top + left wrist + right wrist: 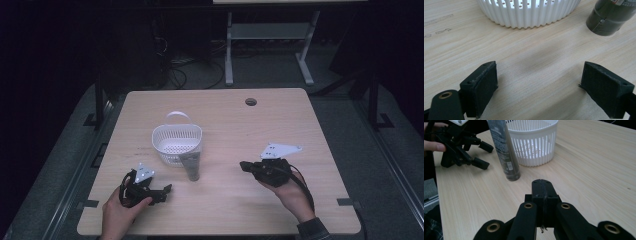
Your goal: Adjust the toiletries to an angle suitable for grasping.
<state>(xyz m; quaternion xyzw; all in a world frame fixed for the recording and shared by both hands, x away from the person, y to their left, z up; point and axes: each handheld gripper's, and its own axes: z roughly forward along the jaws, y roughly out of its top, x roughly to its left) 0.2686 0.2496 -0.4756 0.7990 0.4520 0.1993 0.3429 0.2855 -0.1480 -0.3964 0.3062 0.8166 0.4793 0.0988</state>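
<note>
- The dark tube (192,167) stands on its base on the desk (300,200), touching or leaning on the near wall of the white basket (177,143); its top tilts toward the basket, so its long axis runs nearly upright, not flat along the desk.
- In the right claw view the tube (504,150) rises ahead and to the left of the claw's tip, with the basket (536,142) just behind and beside it.
- The right claw (243,165) has its jaws pressed together with nothing between them, and points across the desk toward the tube with bare wood between the two.
- The left claw (167,189) has its jaws spread wide apart with nothing between them. In its own view the tube's base (607,18) sits up and to the right, off its centre line, while the basket wall (529,15) lies straight ahead.
- The left claw looks the nearer to the tube, and it is the one ready to take it.
- My guess: a grasp would come from the side, across the tube's width, above the base; the basket wall close behind leaves little room for the far jaw.
</note>
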